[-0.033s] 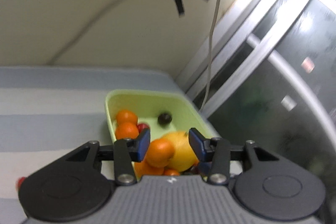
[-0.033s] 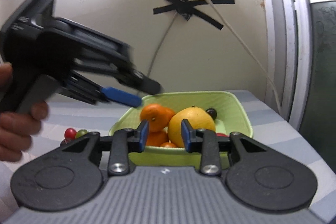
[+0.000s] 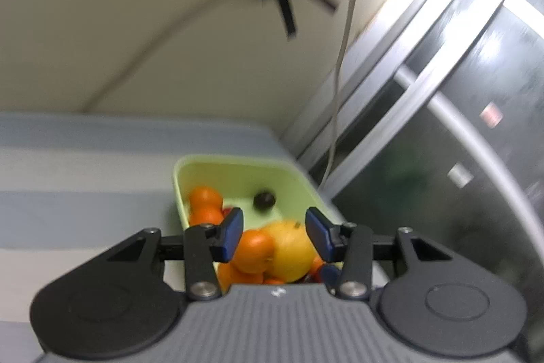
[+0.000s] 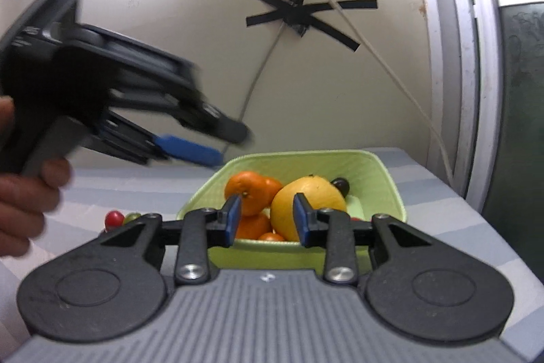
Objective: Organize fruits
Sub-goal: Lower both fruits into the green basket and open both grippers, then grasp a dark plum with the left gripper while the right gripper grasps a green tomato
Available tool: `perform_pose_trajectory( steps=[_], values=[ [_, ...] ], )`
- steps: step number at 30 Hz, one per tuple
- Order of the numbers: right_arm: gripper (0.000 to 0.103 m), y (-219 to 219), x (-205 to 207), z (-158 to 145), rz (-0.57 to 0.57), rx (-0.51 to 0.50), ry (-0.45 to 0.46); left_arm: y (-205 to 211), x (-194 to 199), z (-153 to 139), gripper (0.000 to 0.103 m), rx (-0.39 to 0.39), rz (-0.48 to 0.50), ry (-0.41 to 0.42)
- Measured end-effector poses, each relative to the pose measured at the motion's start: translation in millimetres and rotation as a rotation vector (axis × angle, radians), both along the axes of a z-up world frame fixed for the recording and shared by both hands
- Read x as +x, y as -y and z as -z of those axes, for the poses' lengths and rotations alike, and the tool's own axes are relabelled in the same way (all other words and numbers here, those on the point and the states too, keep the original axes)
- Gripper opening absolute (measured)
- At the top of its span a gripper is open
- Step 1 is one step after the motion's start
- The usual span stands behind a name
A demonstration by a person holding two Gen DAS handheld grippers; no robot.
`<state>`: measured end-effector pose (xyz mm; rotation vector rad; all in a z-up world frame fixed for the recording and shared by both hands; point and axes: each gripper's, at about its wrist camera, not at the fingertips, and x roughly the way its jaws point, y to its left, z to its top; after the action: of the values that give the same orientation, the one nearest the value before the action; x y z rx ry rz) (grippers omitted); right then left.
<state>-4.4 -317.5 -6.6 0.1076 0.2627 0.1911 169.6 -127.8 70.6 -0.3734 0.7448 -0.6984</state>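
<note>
The left gripper (image 3: 274, 235) hung spread and empty above the green basket (image 4: 380, 172), the right gripper (image 4: 267, 220) also spread, small fruits (image 4: 114, 218) remaining at nine o'clock, so sorting seemed unfinished.

Black linkage tools (image 3: 274, 235) with blue pads, silver screws, ribbed grey bodies (bare-skinned hand (image 4: 25, 193)).

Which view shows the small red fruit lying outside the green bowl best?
The right wrist view: the red fruit sits on the striped cloth, left of the bowl, sharp and unobstructed. The left wrist view does not show it.
</note>
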Motion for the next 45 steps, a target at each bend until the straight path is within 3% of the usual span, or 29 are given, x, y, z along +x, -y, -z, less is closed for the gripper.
perform_pose_trajectory(
  steps=[4, 8, 10, 13, 18, 22, 24, 26, 29, 33, 43, 45],
  values=[
    [0.036, -4.0, -17.7, -12.7, -0.027, 0.03, 0.034, -55.5, -27.1, -24.6, 0.042, -0.053, -0.074, 0.078],
    [0.036, -23.4, -25.9, -19.0, -0.112, 0.038, 0.026, -100.0, -56.4, -20.6, 0.042, 0.003, -0.169, 0.105],
    [0.036, -36.2, -24.8, -16.6, -0.17, 0.044, -0.003, -116.9, -69.1, -5.4, 0.042, 0.042, -0.2, 0.076],
    [0.035, -56.3, -12.2, -7.3, -0.231, 0.061, -0.079, -131.3, -78.0, 21.7, 0.042, 0.024, -0.214, -0.001],
    [0.035, -76.9, 14.6, 11.5, -0.26, 0.141, -0.215, -136.0, -70.9, 61.3, 0.042, -0.093, -0.212, -0.15],
    [0.035, -99.5, 24.8, 17.9, -0.275, 0.014, -0.236, -132.6, -57.0, 73.9, 0.042, -0.172, -0.196, -0.218],
    [0.035, -105.5, 28.5, 20.1, -0.287, -0.017, -0.25, -127.0, -51.1, 75.7, 0.042, -0.169, -0.191, -0.222],
    [0.035, -107.0, 32.6, 21.3, -0.294, -0.021, -0.268, -123.5, -47.1, 78.5, 0.051, -0.16, -0.199, -0.227],
    [0.035, -104.5, 35.4, 20.3, -0.285, -0.018, -0.271, -118.2, -41.5, 80.5, 0.051, -0.133, -0.221, -0.211],
    [0.035, -101.6, 40.8, 21.1, -0.278, -0.001, -0.292, -117.5, -37.4, 87.1, 0.028, -0.099, -0.239, -0.224],
    [0.035, -116.8, 60.0, 21.6, -0.292, -0.036, -0.312, -145.3, -60.9, 88.2, 0.028, -0.13, -0.248, -0.229],
    [0.027, -116.8, 57.0, 20.6, -0.286, -0.045, -0.304, -148.4, -66.9, 87.6, 0.028, -0.135, -0.251, -0.235]
  ],
)
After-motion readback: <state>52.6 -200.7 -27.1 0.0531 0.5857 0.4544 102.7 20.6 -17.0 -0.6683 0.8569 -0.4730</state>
